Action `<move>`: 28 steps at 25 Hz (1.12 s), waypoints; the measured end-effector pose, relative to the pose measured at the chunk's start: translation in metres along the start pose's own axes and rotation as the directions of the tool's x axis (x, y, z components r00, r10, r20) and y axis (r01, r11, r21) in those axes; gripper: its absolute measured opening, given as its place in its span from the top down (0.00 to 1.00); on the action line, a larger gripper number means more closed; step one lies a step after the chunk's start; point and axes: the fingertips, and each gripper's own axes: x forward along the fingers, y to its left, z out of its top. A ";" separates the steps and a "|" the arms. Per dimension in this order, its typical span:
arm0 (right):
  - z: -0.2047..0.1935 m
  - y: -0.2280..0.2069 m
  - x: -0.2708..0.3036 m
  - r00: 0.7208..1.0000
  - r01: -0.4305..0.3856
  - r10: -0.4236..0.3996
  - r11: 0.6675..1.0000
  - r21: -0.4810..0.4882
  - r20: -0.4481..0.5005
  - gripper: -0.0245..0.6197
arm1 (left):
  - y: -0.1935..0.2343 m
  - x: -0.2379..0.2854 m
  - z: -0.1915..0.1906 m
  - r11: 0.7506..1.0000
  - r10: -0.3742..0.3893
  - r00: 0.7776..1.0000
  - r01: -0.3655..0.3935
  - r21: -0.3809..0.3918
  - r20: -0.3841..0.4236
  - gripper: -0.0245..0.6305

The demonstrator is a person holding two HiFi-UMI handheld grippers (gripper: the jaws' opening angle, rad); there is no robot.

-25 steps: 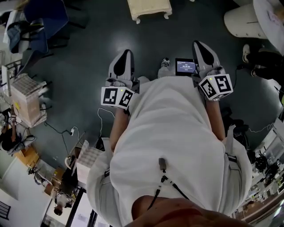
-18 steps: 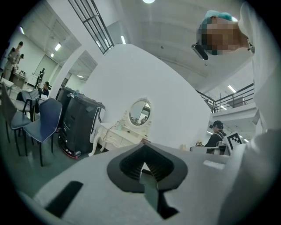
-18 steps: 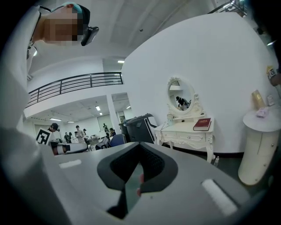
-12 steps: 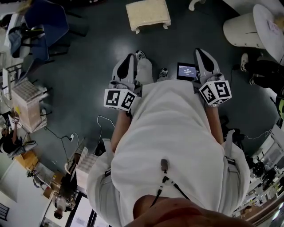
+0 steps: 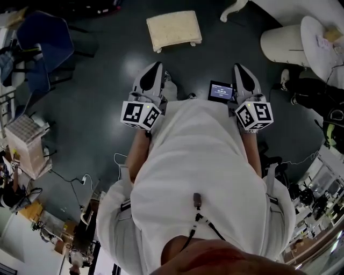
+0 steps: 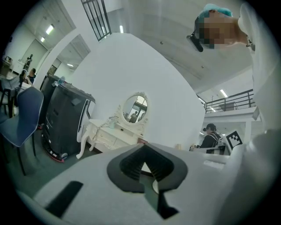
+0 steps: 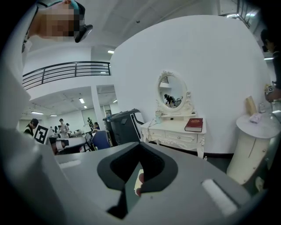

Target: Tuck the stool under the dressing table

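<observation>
The cream cushioned stool point(image 5: 173, 29) stands on the dark floor ahead of me, apart from both grippers. The white dressing table point(image 7: 175, 132) with its oval mirror point(image 7: 172, 94) stands against the white wall; one curved leg point(image 5: 235, 6) shows at the top of the head view. The left gripper view also shows the dressing table point(image 6: 112, 134). My left gripper point(image 5: 155, 69) and right gripper point(image 5: 239, 70) are held side by side in front of my body, both shut and empty, pointing toward the stool and table.
A round white side table point(image 5: 293, 40) stands right of the dressing table. A red book point(image 7: 193, 125) lies on the dressing table. A black bin point(image 6: 66, 118) and a blue chair point(image 5: 45, 45) stand to the left. A small screen point(image 5: 220, 91) sits beside my right gripper.
I have walked forward: the stool has slid down the head view, closer to me, and the dressing table leg has come into sight. Both grippers stayed shut.
</observation>
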 end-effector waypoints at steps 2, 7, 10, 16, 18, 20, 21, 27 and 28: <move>0.009 0.004 0.017 1.000 0.019 -0.019 1.000 0.004 0.000 0.95 | 0.016 0.007 0.012 1.000 -0.019 1.000 0.019 -0.006 0.004 0.96; 0.025 0.017 0.059 0.997 0.074 -0.075 0.996 -0.045 -0.003 0.95 | 0.068 0.018 0.032 0.997 -0.062 0.998 0.061 -0.036 -0.023 0.96; 0.032 0.013 0.069 0.995 0.103 -0.103 0.993 -0.057 -0.002 0.95 | 0.083 0.028 0.043 0.996 -0.085 0.996 0.085 -0.016 -0.020 0.96; 0.031 -0.024 0.095 0.993 0.105 -0.108 0.992 -0.069 -0.046 0.95 | 0.107 0.067 0.035 0.998 -0.032 0.999 0.031 -0.047 -0.020 0.96; 0.026 -0.038 0.110 0.993 0.076 -0.082 0.994 -0.077 -0.080 0.95 | 0.111 0.082 0.022 0.997 -0.019 0.999 0.016 -0.070 -0.044 0.96; 0.018 -0.047 0.130 0.990 0.033 -0.046 0.995 -0.095 -0.130 0.95 | 0.112 0.095 0.008 0.996 -0.017 0.997 0.010 -0.090 -0.075 0.96; 0.015 -0.051 0.142 0.988 0.011 -0.027 0.994 -0.107 -0.152 0.95 | 0.113 0.103 0.002 0.996 -0.021 0.996 0.013 -0.094 -0.088 0.96; 0.016 -0.102 0.214 0.974 -0.091 0.072 0.993 -0.078 -0.214 0.95 | 0.102 0.167 -0.005 0.995 -0.061 0.993 0.053 -0.079 -0.102 0.95; 0.016 -0.110 0.227 0.971 -0.110 0.091 0.991 -0.075 -0.220 0.95 | 0.104 0.177 -0.006 0.996 -0.052 0.993 0.044 -0.078 -0.106 0.95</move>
